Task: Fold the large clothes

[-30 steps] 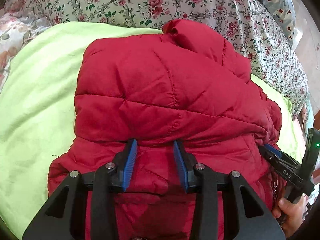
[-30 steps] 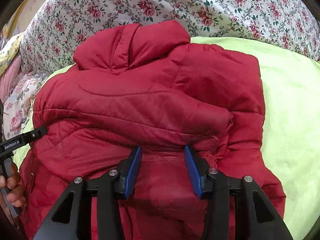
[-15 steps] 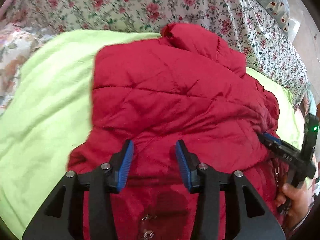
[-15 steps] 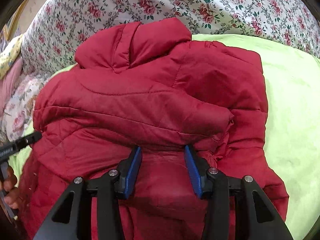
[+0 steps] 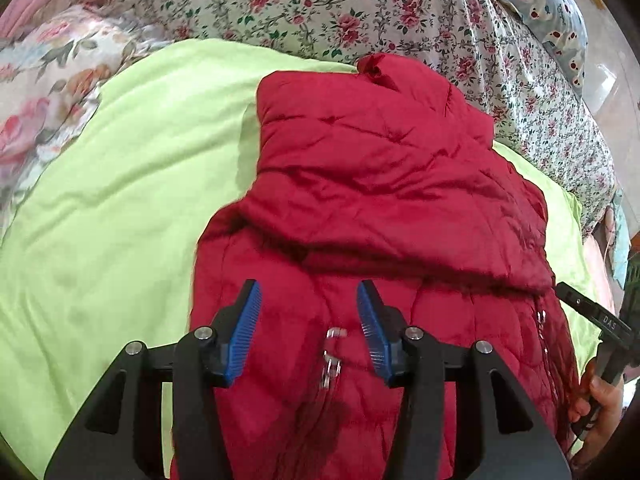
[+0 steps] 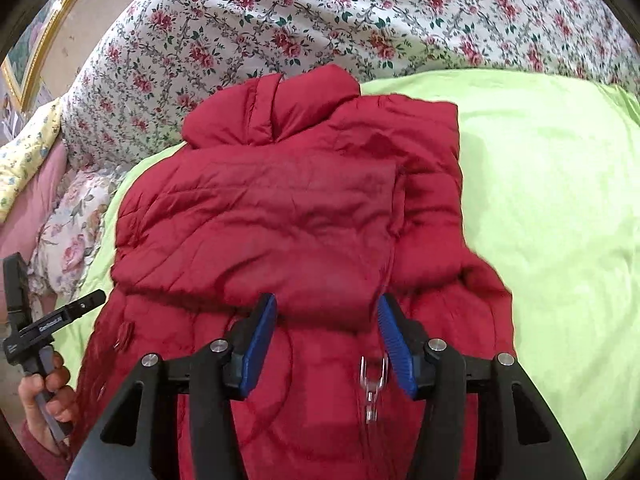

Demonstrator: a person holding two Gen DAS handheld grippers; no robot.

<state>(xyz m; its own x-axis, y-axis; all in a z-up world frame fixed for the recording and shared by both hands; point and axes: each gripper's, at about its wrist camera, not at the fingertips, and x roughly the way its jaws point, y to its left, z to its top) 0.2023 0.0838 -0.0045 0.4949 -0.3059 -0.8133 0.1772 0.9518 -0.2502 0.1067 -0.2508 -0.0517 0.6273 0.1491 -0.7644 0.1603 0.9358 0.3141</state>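
Observation:
A red quilted puffer jacket (image 5: 380, 184) lies on a lime-green blanket (image 5: 120, 200), its sleeves folded across the body and its collar at the far end. It also shows in the right wrist view (image 6: 300, 208). My left gripper (image 5: 308, 320) is open above the jacket's lower part, a metal zipper pull (image 5: 332, 354) between its fingers. My right gripper (image 6: 326, 332) is open over the hem side, a zipper pull (image 6: 372, 384) by its right finger. Neither holds cloth.
A floral bedspread (image 6: 320, 20) covers the bed beyond the green blanket (image 6: 540, 200). Pillows lie at the far left (image 5: 40, 92). The other gripper and the hand holding it show at the right edge (image 5: 600, 328) and at the left edge (image 6: 36, 332).
Both grippers have pulled back toward the jacket's hem. The left view has shifted right, and more of the green blanket shows. Zipper pulls have come into view between the fingers.

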